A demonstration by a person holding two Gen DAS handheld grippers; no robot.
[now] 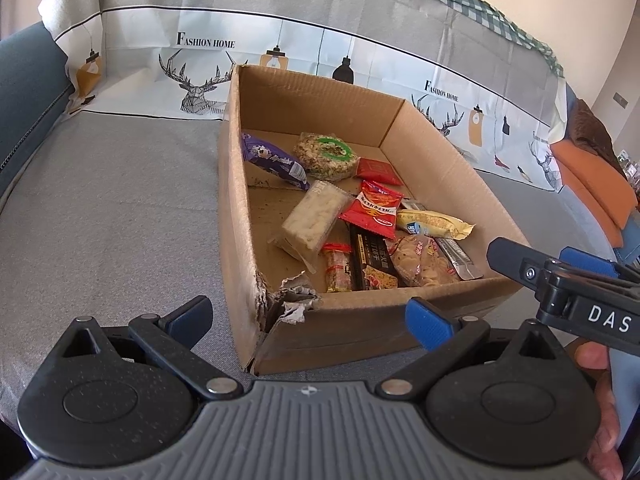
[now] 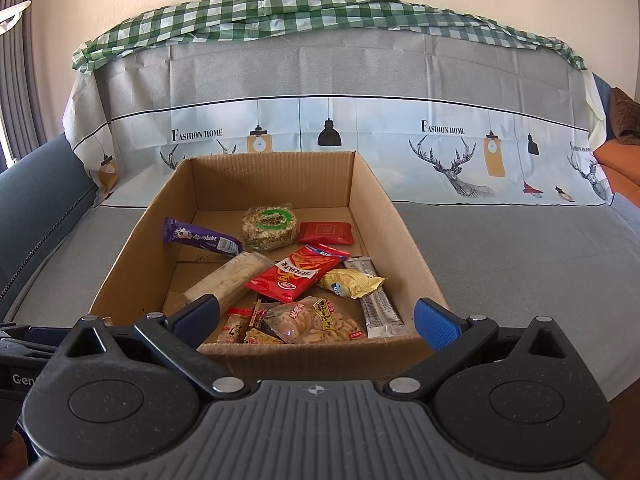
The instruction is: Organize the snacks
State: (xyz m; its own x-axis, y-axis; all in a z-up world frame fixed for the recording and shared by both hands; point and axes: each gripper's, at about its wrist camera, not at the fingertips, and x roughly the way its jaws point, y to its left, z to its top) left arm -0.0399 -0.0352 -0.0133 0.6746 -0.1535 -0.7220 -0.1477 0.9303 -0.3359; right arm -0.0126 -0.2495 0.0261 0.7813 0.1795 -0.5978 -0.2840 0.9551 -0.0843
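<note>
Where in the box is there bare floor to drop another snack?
In the box, floor is bare along the far wall behind the round cake, and at the near left corner beside the white bar. The near right half is crowded with overlapping packets.

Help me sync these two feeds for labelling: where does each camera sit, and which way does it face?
Left wrist: on the left gripper, left of the cardboard box, looking across its torn corner; the right gripper and a hand show.
Right wrist: on the right gripper, facing the box's near wall squarely, toward the sofa back.
Shared: the box, the purple bar, and the other snacks.
</note>
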